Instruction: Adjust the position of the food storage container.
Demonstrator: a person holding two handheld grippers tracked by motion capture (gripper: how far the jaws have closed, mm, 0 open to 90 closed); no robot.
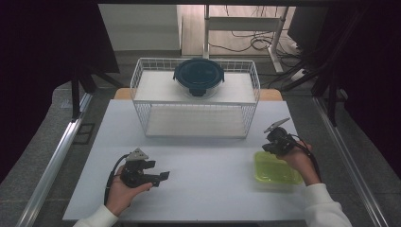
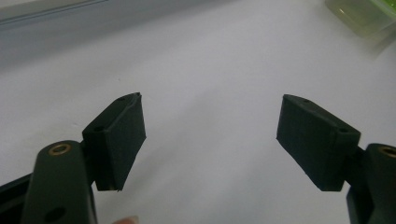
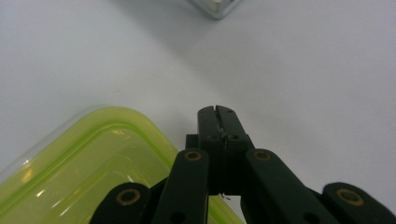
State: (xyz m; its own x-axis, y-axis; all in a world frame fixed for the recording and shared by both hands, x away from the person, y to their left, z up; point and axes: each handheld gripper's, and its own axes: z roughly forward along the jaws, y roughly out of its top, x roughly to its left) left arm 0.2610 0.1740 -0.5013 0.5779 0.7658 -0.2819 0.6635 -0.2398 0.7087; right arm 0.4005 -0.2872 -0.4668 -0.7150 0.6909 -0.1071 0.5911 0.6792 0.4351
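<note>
Here we are working at a wide white counter (image 1: 198, 184), whose near and side edges are falling away to grey floor. Most of its front half is lying bare, so we are finding plenty of open room between our two hands. At the far edge a white wire basket rack (image 1: 196, 97) is standing, and a round dark-lidded container (image 1: 198, 75) is sitting on its upper shelf, well apart from us.

Toward the right front, a yellow-green rectangular container (image 1: 275, 169) is resting flat on the counter, near the right edge. It is looking translucent, with rounded corners and a raised rim running round its lid; in the right gripper view (image 3: 79, 163) that rim is catching pale glints of light.

We are holding the right hand-held gripper (image 1: 276, 142) at the container's far left corner, just over its edge. Its jaws are pressed together with no gap, and the tips (image 3: 217, 122) are pointing past the rim onto bare counter; whether they are pinching the rim we cannot tell.

We are holding the left hand-held gripper (image 1: 158, 176) low over the left front, its jaws spread wide apart (image 2: 210, 140) around nothing, well apart from the container (image 2: 362, 14).
</note>
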